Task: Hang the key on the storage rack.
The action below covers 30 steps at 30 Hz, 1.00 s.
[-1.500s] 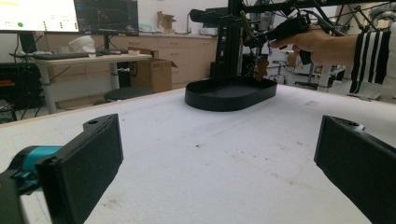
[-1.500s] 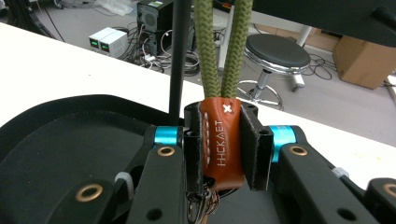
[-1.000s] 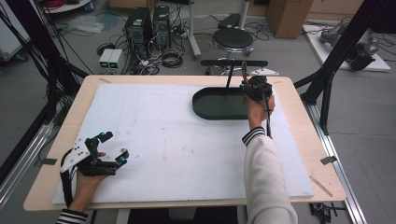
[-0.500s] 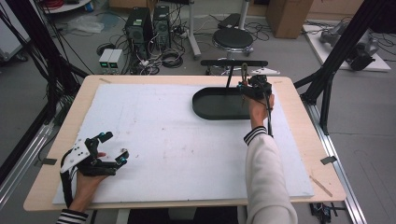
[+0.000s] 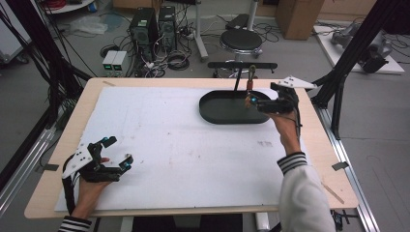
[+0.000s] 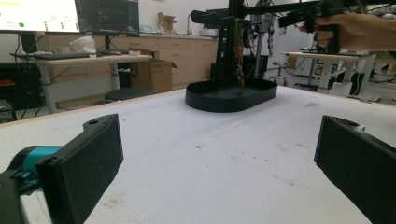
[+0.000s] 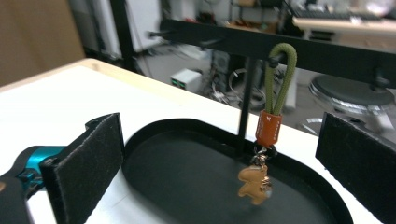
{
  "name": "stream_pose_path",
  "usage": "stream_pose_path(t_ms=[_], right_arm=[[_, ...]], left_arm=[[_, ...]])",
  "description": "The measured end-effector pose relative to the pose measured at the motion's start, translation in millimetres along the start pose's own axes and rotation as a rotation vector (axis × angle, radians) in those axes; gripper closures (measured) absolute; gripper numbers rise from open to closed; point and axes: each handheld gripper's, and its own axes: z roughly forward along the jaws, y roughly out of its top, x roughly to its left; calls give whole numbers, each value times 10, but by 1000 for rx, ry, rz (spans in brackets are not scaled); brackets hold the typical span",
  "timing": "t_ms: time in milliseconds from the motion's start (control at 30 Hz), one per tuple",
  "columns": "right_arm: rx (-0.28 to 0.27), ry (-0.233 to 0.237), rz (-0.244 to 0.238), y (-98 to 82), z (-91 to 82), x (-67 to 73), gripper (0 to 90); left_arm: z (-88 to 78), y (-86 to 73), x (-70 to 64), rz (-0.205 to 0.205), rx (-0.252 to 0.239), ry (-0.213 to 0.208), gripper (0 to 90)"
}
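My right claw point(image 7: 219, 158) just opened — empty, off the keychain point(image 7: 268, 140) on its rack point(image 7: 299, 49) | left claw point(image 5: 116, 153) wide, empty — on worktop point(image 5: 193, 159)

Hung from a peg on the rack's bar point(image 7: 299, 52): a keychain point(image 7: 266, 135), over the tray point(image 5: 227, 116). Stood at the counter's point(image 5: 183, 145) far right side. Sat well apart, near left: left claw point(image 5: 116, 154).

Olive cord-loop keychain point(image 7: 279, 79) – brown leather sleeve, tan charm – hangs on black stand's crossbar point(image 7: 299, 46) over oval tray point(image 7: 187, 186).
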Motion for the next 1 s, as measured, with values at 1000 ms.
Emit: stream_pose_path(t_ms=[1000], right_arm=[[-238,51,-64,-1600,-1043,453,4]], left_arm=[[-52,-2,-58,24,-3,72,17]])
